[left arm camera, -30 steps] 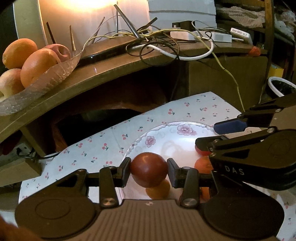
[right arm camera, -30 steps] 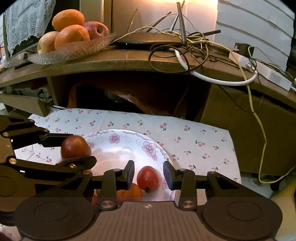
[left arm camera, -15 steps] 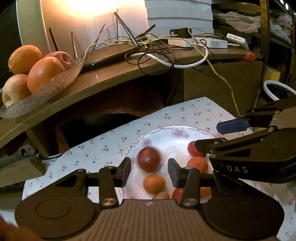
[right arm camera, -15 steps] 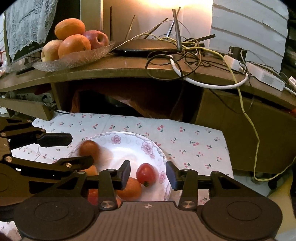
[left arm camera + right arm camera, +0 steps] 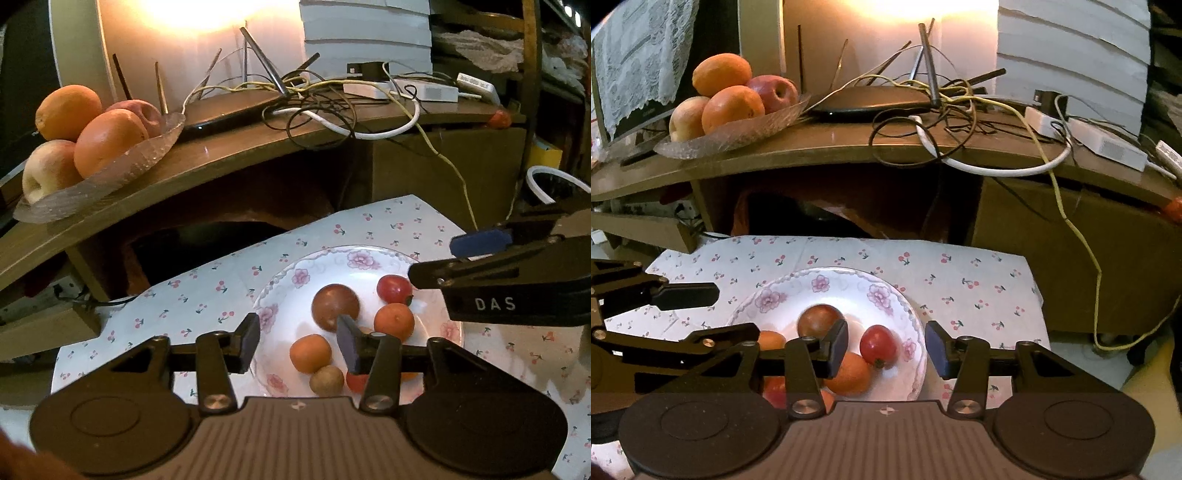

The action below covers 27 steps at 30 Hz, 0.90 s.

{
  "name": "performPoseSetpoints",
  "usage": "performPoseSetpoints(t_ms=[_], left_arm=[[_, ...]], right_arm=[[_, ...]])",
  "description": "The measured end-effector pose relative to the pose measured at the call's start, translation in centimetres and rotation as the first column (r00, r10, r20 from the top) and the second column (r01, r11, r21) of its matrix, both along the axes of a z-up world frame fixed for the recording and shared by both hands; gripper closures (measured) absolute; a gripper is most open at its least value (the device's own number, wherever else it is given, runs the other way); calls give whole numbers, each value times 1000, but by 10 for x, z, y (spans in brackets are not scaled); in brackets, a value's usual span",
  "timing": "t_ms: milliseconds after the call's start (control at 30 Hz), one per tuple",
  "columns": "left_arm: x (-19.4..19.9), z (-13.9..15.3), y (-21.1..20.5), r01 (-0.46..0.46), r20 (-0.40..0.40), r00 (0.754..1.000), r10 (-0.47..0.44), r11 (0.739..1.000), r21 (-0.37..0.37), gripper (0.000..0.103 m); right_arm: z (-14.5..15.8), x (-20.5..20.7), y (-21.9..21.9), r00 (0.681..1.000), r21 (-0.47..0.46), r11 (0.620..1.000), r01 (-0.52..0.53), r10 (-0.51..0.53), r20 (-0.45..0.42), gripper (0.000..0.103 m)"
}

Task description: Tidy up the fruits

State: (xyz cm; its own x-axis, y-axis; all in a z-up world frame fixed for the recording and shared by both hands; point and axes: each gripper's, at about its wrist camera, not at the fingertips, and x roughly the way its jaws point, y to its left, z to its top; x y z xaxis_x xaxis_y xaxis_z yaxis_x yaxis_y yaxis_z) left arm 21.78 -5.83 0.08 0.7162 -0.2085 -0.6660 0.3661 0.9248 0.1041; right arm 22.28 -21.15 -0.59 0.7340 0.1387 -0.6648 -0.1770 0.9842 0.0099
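Note:
A white flowered plate [image 5: 291, 280] [image 5: 820, 284] sits on the cherry-print cloth and holds several small fruits: a dark red plum [image 5: 335, 305] [image 5: 818, 319], a red tomato [image 5: 393, 288] [image 5: 878, 345], small oranges [image 5: 310, 352] [image 5: 849, 373] and a brown longan [image 5: 326, 380]. My left gripper [image 5: 297, 341] is open and empty above the plate's near side. My right gripper [image 5: 886, 349] is open and empty above the plate's right part, and shows at the right of the left wrist view [image 5: 480, 254].
A glass dish [image 5: 110, 173] [image 5: 738, 133] of oranges and apples stands on the wooden shelf behind, at the left. A router and tangled cables [image 5: 314, 107] [image 5: 923, 107] lie on the shelf. A dark opening is under the shelf.
My left gripper opened and let go of the dark red plum, which now lies on the plate. Both grippers have drawn back and up from the plate and opened wider.

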Motion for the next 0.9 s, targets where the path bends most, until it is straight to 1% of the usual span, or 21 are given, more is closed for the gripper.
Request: performPoseSetpoints(t_ms=[133,267,367,500,633,700,833,900], left_arm=[[-7,4,3,-10,5,1000,10,1000,-8,44],[-18,7,5,-22,7,1000,22,999,-23,38],[-27,9,7,-27,1,1000,28,999,-42,33],[-41,9,6,-35,3,999,36,999,-36,28],[-55,10,7,-49,-2,999,49,997,-54,25],[-62,11,8,-60,-3,998,60,996,-68,19],[-75,12,12,-71,-9,997,71,993,-91,14],[-83,13,13,-75,-1,997,76,993,-92,10]], right_arm=[[1,-10,-1,1000,4,1000,11,-11,-4,56],[4,-24,3,1000,-15,1000,3,-3,-2,56],[9,-37,4,1000,-20,1000,7,-6,8,55],[16,-56,7,999,-35,999,7,-6,32,51],[20,-73,10,999,-39,999,7,-6,47,50],[22,-81,10,998,-42,999,12,-9,55,50],[27,-95,9,997,-36,999,29,-26,71,49],[29,-102,9,996,-38,999,38,-34,80,49]])
